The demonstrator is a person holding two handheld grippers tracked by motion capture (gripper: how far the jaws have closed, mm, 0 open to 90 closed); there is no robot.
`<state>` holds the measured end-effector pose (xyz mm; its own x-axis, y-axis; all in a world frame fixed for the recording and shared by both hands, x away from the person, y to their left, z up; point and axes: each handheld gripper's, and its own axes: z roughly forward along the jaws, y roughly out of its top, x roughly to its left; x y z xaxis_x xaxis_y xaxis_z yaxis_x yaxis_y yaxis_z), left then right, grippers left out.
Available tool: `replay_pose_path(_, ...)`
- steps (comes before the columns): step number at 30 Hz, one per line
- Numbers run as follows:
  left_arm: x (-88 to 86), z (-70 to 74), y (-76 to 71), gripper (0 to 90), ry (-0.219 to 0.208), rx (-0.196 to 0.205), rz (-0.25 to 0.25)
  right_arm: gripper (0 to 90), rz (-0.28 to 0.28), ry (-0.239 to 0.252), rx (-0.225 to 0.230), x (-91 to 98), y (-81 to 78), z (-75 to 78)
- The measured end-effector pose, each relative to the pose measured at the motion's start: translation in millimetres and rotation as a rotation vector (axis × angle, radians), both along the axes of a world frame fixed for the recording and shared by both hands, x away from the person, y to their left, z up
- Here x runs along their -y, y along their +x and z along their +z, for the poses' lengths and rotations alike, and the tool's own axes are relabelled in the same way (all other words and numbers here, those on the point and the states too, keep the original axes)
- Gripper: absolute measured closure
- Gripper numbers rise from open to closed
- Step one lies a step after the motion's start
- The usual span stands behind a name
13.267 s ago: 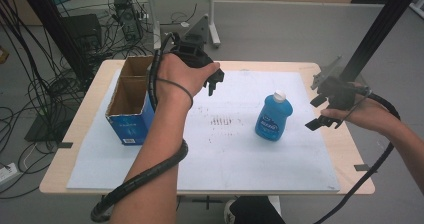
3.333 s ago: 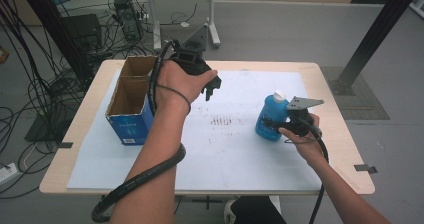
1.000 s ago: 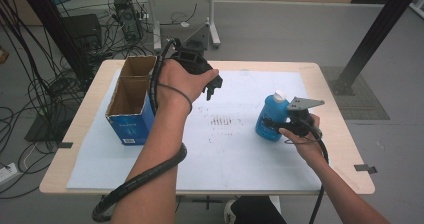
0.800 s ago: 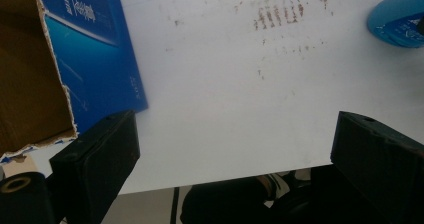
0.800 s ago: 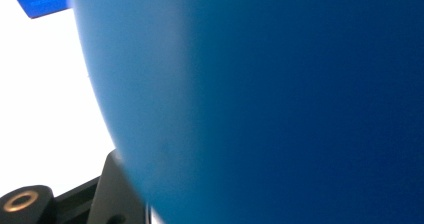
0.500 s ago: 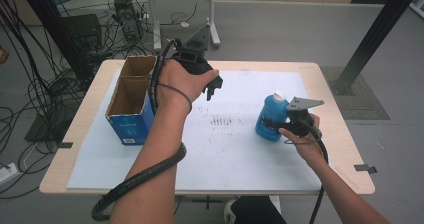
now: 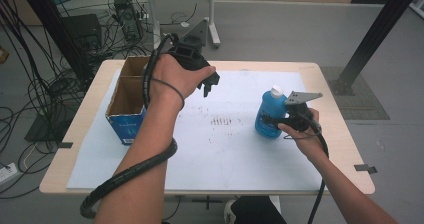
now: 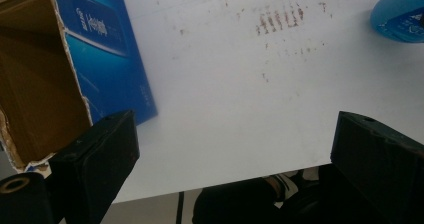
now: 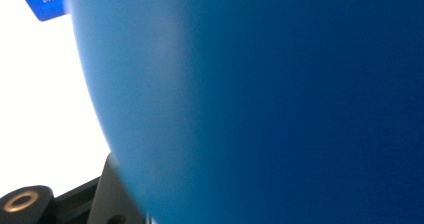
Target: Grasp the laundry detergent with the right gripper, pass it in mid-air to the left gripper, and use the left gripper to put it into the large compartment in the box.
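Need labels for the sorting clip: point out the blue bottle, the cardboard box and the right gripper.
blue bottle [image 7: 266, 119]: high view, on its body below the white cap.
cardboard box [image 7: 127, 126]: high view, on its blue front wall.
right gripper [image 7: 274, 119]: high view, between its fingertips at the bottle's side.

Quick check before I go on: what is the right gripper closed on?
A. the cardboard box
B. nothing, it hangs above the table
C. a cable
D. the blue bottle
D: the right gripper is clamped on the blue bottle, whose blue body crowds the right gripper view.
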<state>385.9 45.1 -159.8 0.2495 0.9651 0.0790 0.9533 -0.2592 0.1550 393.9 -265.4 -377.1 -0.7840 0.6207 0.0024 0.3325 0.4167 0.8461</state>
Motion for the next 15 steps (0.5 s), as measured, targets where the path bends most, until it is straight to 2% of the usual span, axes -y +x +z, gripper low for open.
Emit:
replay_pose_path(12, -5.0, 22.1, 3.3, 5.7, 0.019, 0.021, -0.1, 45.0, 0.033, 0.001, -0.023, -18.5, 14.5, 55.0)
replay_pose_path(13, -5.7, 24.8, 3.5, 5.7, 0.018, 0.022, -0.105, 45.0, 0.043, -0.003, -0.028, -23.6, 16.9, 63.6)
replay_pose_path(15, -7.3, 30.2, 3.6, 5.7, 0.02, 0.029, -0.127, 45.0, 0.049, -0.004, -0.032, -26.4, 18.2, 67.6)
